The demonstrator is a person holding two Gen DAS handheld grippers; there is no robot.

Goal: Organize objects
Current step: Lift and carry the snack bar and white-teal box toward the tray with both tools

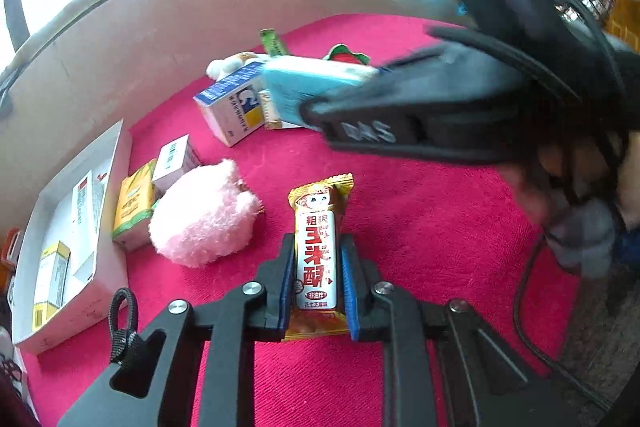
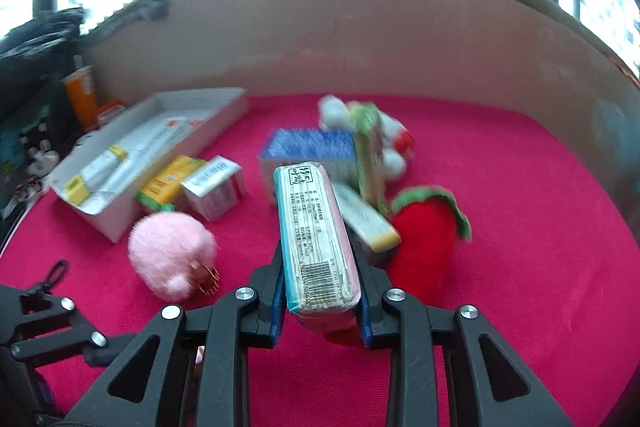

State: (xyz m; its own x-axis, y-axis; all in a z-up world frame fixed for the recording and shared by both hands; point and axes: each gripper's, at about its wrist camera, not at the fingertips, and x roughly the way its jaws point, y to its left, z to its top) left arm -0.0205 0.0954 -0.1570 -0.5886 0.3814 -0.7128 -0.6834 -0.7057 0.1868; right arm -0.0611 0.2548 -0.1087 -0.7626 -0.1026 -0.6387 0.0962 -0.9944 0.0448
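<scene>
Surface: counter (image 1: pixel 420 211) covered in magenta cloth, with a brown cardboard wall (image 2: pixel 360 39) along its far edge and bright windows beyond.

Left hand-held gripper (image 1: pixel 317 267): blue-padded jaws clamped on a snack bar (image 1: pixel 318 251) in a yellow-and-white wrapper with red lettering. The bar lies lengthwise between the pads, its far end pointing away from the camera over the cloth.

Right hand-held gripper (image 2: pixel 320 283): jaws clamped on a tissue pack (image 2: pixel 316 239), pale blue and pink with a barcode at the near end. The pack stands out forward between the pads. In the left wrist view this gripper reaches in from the right with the pack's blue end over the far pile.

White tray box (image 2: pixel 160 135): open-topped, at the left of the counter, holding flat white cartons and a yellow-ended carton.

Just beside the tray: yellow box (image 2: pixel 170 179) and white barcoded box (image 2: pixel 214 187), touching each other.

Pink plush toy (image 2: pixel 172 255): near those two boxes, resting on the cloth, left of the snack bar in the left wrist view.

Far pile: blue-and-white box (image 2: pixel 308 151), a green-edged packet (image 2: pixel 370 155) leaning against it, a white plush toy (image 2: pixel 396 155) behind, a yellow-ended carton (image 2: pixel 366 219) in front.

Red strawberry plush (image 2: pixel 424 243): green-topped, at the right of the pile.

Orange bottle (image 2: pixel 80 95): off the cloth, far left.
</scene>
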